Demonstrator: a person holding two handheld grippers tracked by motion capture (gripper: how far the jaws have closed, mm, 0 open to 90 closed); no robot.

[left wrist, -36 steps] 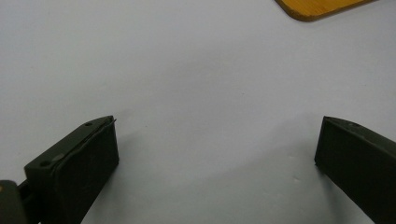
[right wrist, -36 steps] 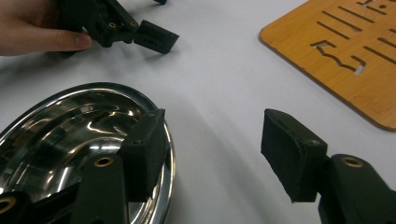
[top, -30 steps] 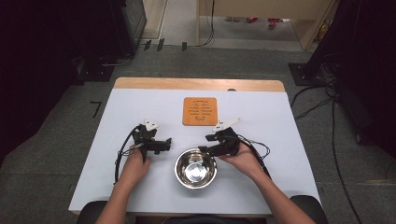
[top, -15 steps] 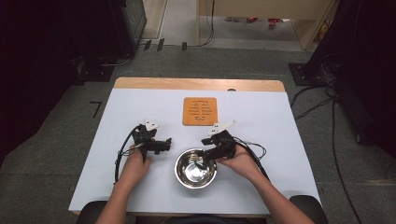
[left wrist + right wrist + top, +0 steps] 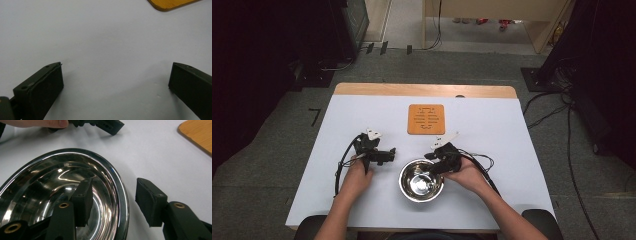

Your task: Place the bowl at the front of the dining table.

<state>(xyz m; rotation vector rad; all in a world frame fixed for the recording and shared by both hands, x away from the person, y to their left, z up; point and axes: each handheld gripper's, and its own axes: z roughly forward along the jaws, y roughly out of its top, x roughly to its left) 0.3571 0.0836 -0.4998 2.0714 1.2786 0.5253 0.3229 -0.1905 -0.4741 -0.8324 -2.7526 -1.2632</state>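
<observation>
A shiny steel bowl [image 5: 421,182] sits near the table's front edge, between my two hands. My right gripper [image 5: 430,166] straddles its right rim [image 5: 122,200]: one jaw hangs inside the bowl, the other outside over the tabletop. Its jaws have just been closing, with the rim between them, but a gap still shows on both sides, so the pads are not pressing. My left gripper [image 5: 388,154] rests left of the bowl, pointing right. In the left gripper view my left gripper [image 5: 116,83] stands wide open over bare white tabletop.
An orange wooden trivet [image 5: 426,119] lies at the middle back of the white table [image 5: 512,130]; its corner shows in both gripper views [image 5: 170,3] [image 5: 197,135]. Cables trail from both grippers. The left hand [image 5: 37,123] shows beyond the bowl.
My right gripper has shifted slightly toward the bowl, and its jaws have narrowed around the rim. The left gripper and the bowl have stayed put.
</observation>
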